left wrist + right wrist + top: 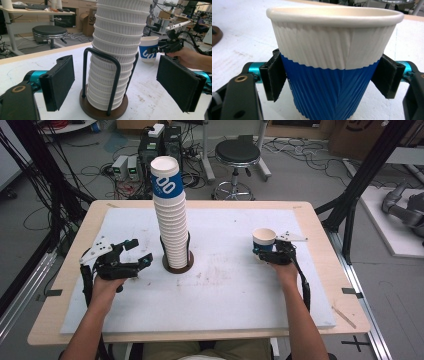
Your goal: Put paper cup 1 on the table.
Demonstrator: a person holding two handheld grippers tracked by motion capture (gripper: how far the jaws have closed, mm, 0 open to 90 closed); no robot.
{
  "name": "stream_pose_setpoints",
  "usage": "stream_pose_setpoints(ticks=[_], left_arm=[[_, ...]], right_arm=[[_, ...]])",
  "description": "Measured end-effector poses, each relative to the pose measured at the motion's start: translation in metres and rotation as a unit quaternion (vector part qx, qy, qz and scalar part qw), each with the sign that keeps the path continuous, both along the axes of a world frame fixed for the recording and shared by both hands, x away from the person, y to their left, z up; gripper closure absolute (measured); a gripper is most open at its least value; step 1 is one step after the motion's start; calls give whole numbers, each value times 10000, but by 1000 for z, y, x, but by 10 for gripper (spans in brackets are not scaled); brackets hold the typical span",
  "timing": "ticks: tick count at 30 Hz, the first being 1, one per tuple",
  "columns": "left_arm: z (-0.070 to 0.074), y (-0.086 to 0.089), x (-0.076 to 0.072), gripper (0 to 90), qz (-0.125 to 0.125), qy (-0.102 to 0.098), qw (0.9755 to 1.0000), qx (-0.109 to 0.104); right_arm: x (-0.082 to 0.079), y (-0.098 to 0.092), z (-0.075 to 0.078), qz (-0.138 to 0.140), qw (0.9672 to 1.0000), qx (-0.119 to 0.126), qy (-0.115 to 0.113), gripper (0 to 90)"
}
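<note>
— Since the blue-and-white paper cup (pixel 332 72) stands upright at the right of the high view, between our right gripper (pixel 272 254)'s pads, which look barely off it, are we letting go?

— We think so. Our left gripper (pixel 134 258) gapes empty at left centre, facing the cup stack (pixel 171 215) in its holder (pixel 103 110).

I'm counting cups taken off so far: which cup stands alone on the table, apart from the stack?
The blue-and-white cup between the right gripper jaws; all others are nested in the stack on the holder.
</note>
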State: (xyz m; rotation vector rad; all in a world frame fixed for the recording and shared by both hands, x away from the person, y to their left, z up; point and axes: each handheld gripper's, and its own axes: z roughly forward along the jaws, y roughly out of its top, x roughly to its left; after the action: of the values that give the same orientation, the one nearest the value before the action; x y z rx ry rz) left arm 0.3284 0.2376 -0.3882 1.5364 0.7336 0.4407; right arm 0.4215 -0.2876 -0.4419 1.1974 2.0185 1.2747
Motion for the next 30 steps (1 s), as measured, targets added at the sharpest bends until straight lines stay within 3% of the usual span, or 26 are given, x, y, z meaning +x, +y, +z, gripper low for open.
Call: stream_pose_setpoints(ticks=[4, 8, 18, 30], left_arm=[[0, 0, 0, 147, -5, 25, 10000, 1], [-1, 0, 0, 147, -11, 40, 10000, 3], [-2, 1, 0, 150, -22, 83, 10000, 41], [-2, 2, 1, 149, -30, 85, 9999, -45]], right_arm=[[-2, -3, -1, 27, 10000, 15, 41, 218], [-6, -1, -2, 93, 9994, -319, 74, 217], [-10, -10, -3, 171, 9990, -172, 387, 188], [-33, -26, 8, 291, 9977, -361, 486, 189]])
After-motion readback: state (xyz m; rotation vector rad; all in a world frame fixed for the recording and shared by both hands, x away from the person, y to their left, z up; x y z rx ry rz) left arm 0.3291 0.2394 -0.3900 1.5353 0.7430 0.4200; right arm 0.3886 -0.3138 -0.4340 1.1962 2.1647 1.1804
